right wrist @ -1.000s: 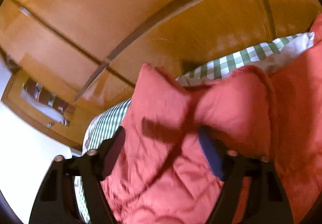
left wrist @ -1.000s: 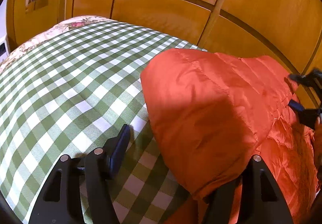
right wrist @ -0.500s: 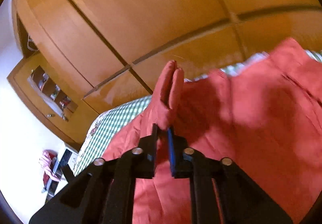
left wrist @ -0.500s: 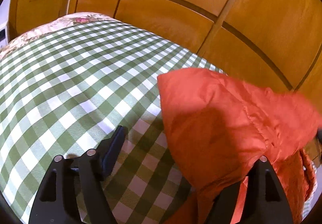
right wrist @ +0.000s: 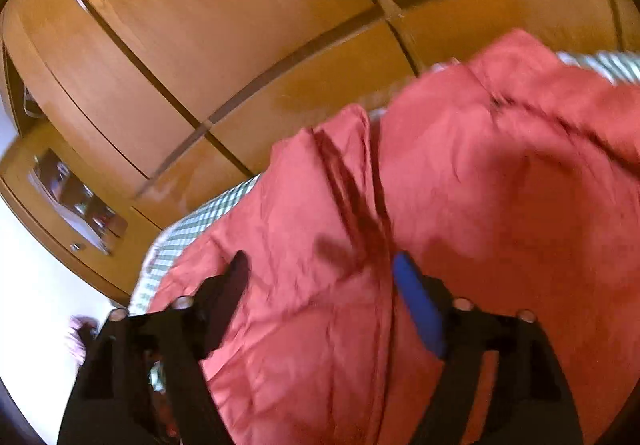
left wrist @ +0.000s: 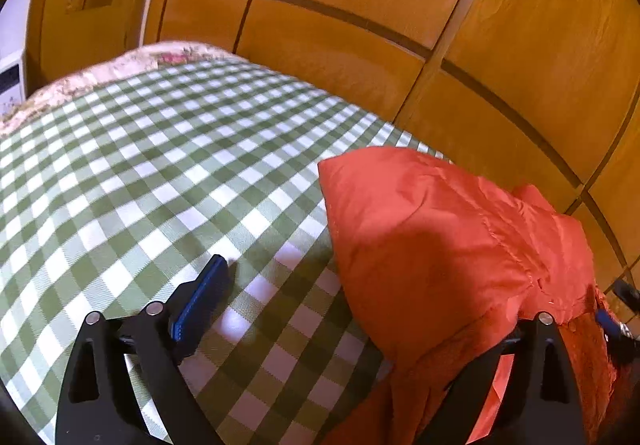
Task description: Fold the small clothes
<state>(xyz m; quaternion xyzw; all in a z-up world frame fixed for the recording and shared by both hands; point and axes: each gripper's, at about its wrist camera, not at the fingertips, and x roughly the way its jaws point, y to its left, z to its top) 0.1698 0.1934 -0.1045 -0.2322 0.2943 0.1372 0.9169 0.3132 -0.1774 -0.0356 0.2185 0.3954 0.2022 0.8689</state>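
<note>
The orange garment (left wrist: 448, 245) lies on the bed (left wrist: 160, 173) at the right, draped over the left gripper's (left wrist: 360, 309) right finger; both grippers' jaws are spread, the right gripper (right wrist: 320, 281) directly over the fabric.

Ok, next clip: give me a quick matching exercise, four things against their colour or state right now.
Things:
1. garment
2. bed cover
3. wardrobe doors
4. right gripper

Colour or state:
A. green and white check
B. open, fingers spread over the fabric
C. orange-red, bunched on the bed
D. glossy wood panels

Pairs: 1-C, 2-A, 3-D, 4-B
</note>
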